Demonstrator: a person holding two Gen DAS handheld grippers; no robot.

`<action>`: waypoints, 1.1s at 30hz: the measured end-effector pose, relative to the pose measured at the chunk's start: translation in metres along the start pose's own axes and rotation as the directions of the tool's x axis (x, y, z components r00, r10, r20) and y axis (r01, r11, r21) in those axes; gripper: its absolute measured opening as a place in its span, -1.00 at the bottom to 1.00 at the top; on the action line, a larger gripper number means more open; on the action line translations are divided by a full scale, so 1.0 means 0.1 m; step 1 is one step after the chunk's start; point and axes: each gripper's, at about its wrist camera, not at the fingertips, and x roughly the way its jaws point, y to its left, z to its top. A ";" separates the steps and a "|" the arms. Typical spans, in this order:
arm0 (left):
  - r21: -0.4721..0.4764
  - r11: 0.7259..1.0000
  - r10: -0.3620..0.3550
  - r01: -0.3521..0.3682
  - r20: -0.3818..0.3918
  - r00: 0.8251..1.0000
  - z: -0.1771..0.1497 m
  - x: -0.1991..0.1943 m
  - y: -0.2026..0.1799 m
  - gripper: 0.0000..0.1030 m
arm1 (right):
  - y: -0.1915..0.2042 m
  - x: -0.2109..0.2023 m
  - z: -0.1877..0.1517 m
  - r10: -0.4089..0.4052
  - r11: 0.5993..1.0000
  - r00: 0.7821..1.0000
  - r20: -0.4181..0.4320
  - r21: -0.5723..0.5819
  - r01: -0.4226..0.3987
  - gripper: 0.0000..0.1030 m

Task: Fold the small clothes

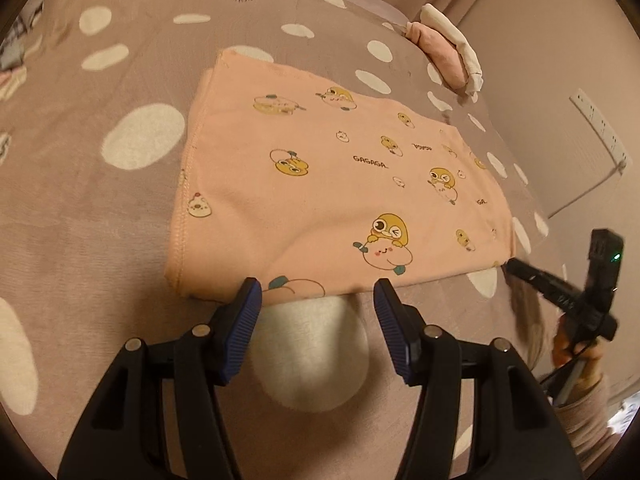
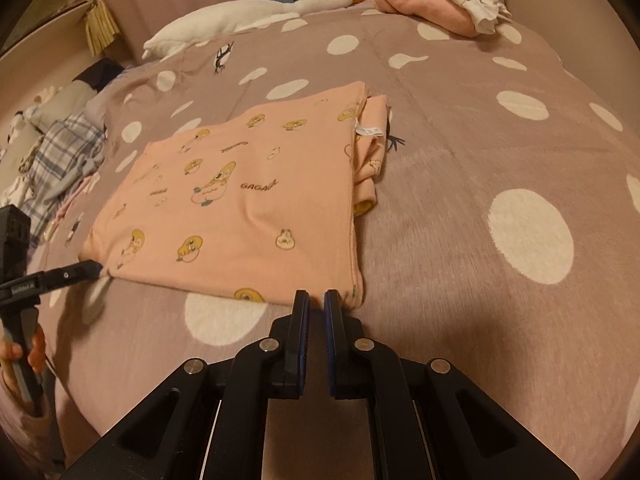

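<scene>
The garment [image 1: 320, 184] lies flat on the bed [image 1: 100, 240], a peach rectangle with cartoon prints, already folded at least once; loose layers and a label show along its right side in the right wrist view. We note the left gripper [image 1: 318, 300] hovering at the near edge, jaws released and holding nothing. The right gripper [image 2: 316, 302] sits at the near right corner, jaws clenched; we cannot tell whether any cloth is caught between them.

In our judgement the step in hand is taking both near corners for the next fold. To do it well, each grip should gather every layer at the edge, and both corners should rise together so the stack stays square.

Further off, a folded pile [image 2: 444, 4] and a plush goose [image 2: 248, 12] lie at the far side, and plaid clothes [image 2: 64, 152] to the left. Nothing obstructs the fold path.
</scene>
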 end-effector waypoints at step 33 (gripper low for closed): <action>0.047 0.987 0.154 -0.157 0.060 0.986 0.81 0.55 0.09 0.36 | 0.80 0.46 0.07 0.205 0.974 0.976 -0.074 -0.083 -0.210 -0.90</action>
